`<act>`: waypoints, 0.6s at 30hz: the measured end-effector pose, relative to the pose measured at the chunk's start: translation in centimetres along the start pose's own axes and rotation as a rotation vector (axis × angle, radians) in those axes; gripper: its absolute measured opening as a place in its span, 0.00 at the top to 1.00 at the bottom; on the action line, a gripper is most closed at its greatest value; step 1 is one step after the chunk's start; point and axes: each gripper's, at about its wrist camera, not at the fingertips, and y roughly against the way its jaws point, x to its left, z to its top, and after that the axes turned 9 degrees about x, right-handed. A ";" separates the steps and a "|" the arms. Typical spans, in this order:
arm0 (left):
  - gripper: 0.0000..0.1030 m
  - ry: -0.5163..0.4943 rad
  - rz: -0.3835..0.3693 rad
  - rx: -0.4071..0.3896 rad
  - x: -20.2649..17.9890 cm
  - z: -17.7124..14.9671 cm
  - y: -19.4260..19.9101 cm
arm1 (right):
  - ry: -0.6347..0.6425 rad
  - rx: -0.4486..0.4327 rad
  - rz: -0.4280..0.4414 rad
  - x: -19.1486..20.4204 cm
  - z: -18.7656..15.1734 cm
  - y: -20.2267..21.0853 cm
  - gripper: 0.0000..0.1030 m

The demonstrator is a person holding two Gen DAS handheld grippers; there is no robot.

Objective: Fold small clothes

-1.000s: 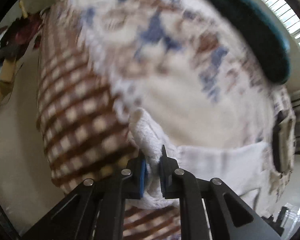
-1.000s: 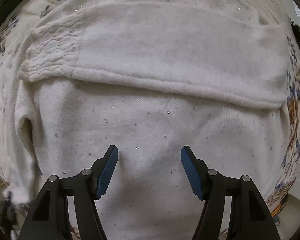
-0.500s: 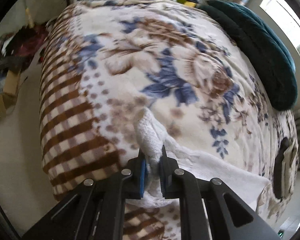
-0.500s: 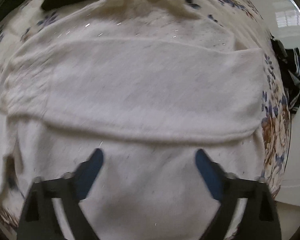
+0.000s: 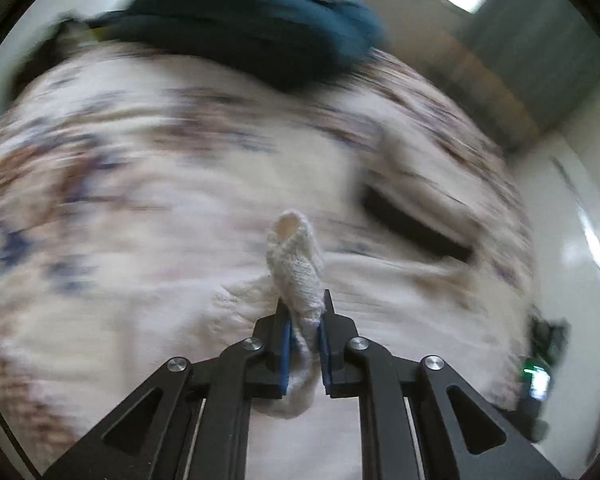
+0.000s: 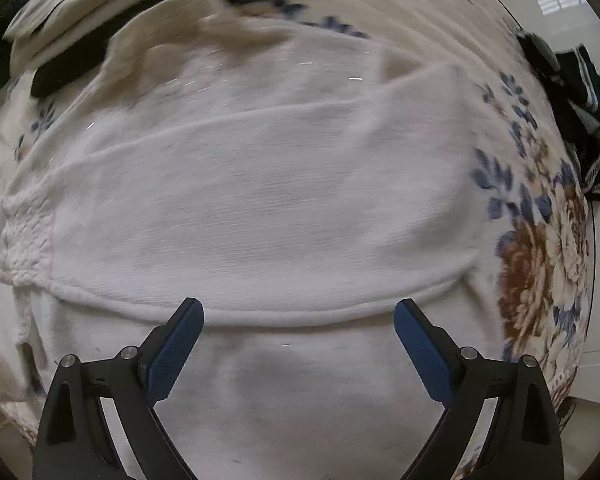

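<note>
A bed covered by a flowered blanket (image 6: 540, 240), cream with blue and brown blooms, filled both views. In the left wrist view the blanket (image 5: 100, 200) was streaked with motion blur. A dark teal cushion (image 5: 252, 28) lay along the far edge of the bed, touching the blanket.

The white sweater (image 6: 260, 200) lay spread on the blanket and took up most of the right wrist view. One sleeve was folded across its body, with the knitted cuff (image 6: 26, 236) at the left side and the sleeve's lower edge running as a ridge just ahead of the right claw. Tiny glints were scattered over the fabric near the neckline. A dark garment with pale stripes (image 6: 584, 120) lay at the right edge of the bed, apart from the sweater. Another dark piece of clothing (image 6: 68, 68) sat beyond the sweater's far side.

The right claw (image 6: 299, 312) pointed down over the sweater, its blue pads spread wide with nothing between them and not pressing on the cloth.

The left claw (image 5: 303, 312) was closed tight on a ribbed cuff of the sweater (image 5: 296, 264), which stood up in a bunched loop from between the pads, above the rest of the sweater.
</note>
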 end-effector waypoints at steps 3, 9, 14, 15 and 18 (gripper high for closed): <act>0.91 -0.115 -0.138 0.076 -10.7 0.0 -4.6 | -0.006 -0.014 -0.008 -3.6 0.3 0.5 0.05; 0.82 -0.247 -0.246 0.169 -23.9 -2.0 -10.0 | -0.114 0.029 0.095 -12.9 1.6 0.9 0.05; 0.16 -0.247 -0.141 0.114 -23.6 -0.9 -10.7 | -0.133 0.030 0.261 -16.6 2.2 2.4 0.05; 0.04 -0.244 -0.114 0.099 -23.0 -0.6 -10.5 | -0.128 0.026 0.299 -16.9 2.5 2.8 0.05; 0.03 -0.211 0.074 0.037 -19.0 0.6 -9.5 | -0.116 0.014 0.402 -15.6 3.1 4.4 0.05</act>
